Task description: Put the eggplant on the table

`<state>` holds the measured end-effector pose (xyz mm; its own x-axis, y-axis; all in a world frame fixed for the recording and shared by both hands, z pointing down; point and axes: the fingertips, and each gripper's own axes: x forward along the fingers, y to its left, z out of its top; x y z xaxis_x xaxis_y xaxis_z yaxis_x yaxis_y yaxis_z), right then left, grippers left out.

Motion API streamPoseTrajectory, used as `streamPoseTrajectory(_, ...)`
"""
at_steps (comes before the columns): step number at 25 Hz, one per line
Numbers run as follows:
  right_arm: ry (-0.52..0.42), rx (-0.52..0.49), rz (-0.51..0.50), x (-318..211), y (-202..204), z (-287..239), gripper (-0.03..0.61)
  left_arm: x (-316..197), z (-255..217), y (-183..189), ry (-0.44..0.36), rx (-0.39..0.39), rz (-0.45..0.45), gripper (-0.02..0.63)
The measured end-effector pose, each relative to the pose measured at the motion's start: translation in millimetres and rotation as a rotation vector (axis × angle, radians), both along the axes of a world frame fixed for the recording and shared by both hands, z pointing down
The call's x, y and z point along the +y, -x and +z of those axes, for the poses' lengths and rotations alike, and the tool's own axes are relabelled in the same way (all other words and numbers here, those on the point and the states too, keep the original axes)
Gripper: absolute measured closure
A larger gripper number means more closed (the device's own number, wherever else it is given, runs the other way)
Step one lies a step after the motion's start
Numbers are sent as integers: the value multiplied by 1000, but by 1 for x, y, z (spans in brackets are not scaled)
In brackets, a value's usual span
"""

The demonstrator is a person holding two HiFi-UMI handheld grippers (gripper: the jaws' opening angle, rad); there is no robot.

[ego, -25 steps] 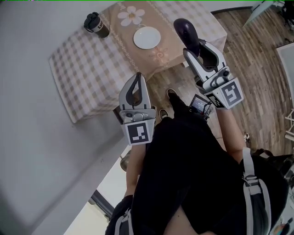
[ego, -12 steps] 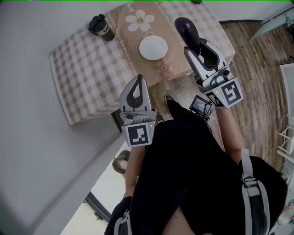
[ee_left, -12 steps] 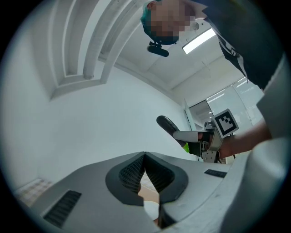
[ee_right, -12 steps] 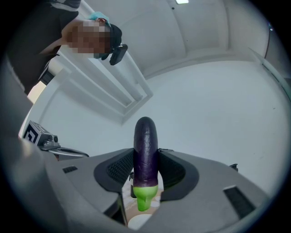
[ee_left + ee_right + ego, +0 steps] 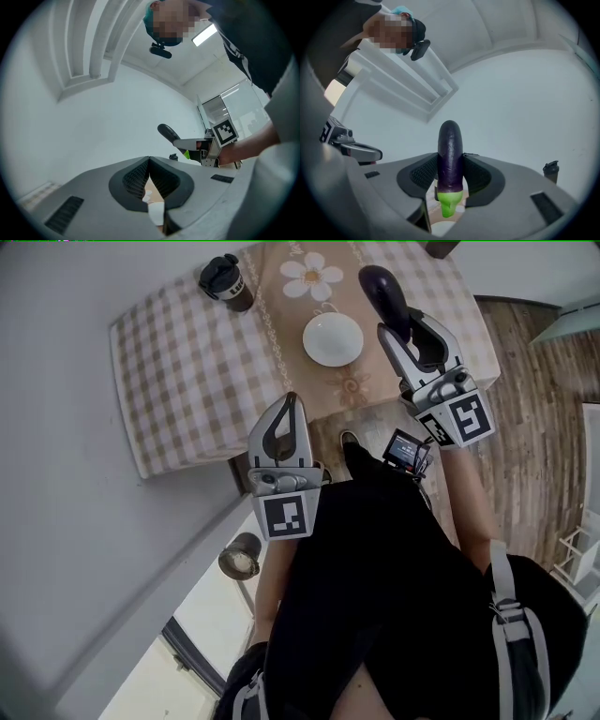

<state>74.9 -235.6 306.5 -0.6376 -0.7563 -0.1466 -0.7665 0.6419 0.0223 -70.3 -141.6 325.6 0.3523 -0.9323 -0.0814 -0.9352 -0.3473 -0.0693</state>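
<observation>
Head view is showing the checked surface [image 5: 187, 362] sitting lower and nearer in frame than a second ago, the white plate [image 5: 333, 337] drifting with it, so the person is closing in on it. The right tool [image 5: 401, 322] is staying clamped on the eggplant [image 5: 382, 289], gripping the purple body just above the green stem end. The dark tip is jutting forward against the surface's right part, near the plate but still in the air. The left tool [image 5: 289, 401] is hanging with jaws together, carrying nothing. By my reading the carry is nearly over, with lowering and release still remaining.
</observation>
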Motion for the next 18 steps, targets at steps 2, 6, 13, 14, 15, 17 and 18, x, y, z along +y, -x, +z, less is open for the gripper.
streamPoseTrajectory(2, 14, 11, -10, -10, 3, 8, 403, -3, 2, 2, 8, -2, -14, 604)
streamPoseTrajectory(6, 48, 39, -29, -28, 10, 28, 403, -9, 8, 5, 25, -5, -38, 604)
streamPoseTrajectory(13, 94, 130, -66, -49, 25, 67, 403, -14, 17, 15, 52, -18, -78, 604)
streamPoseTrajectory(14, 100, 144, -70, -51, 26, 73, 403, -14, 18, 16, 52, -18, -82, 604)
streamPoseTrajectory(15, 106, 158, -74, -53, 28, 80, 403, -15, 18, 17, 53, -19, -86, 604)
streamPoseTrajectory(17, 119, 184, -81, -57, 31, 92, 403, -15, 19, 19, 51, -19, -91, 604)
streamPoseTrajectory(18, 127, 198, -85, -58, 32, 98, 403, -15, 19, 20, 50, -20, -93, 604)
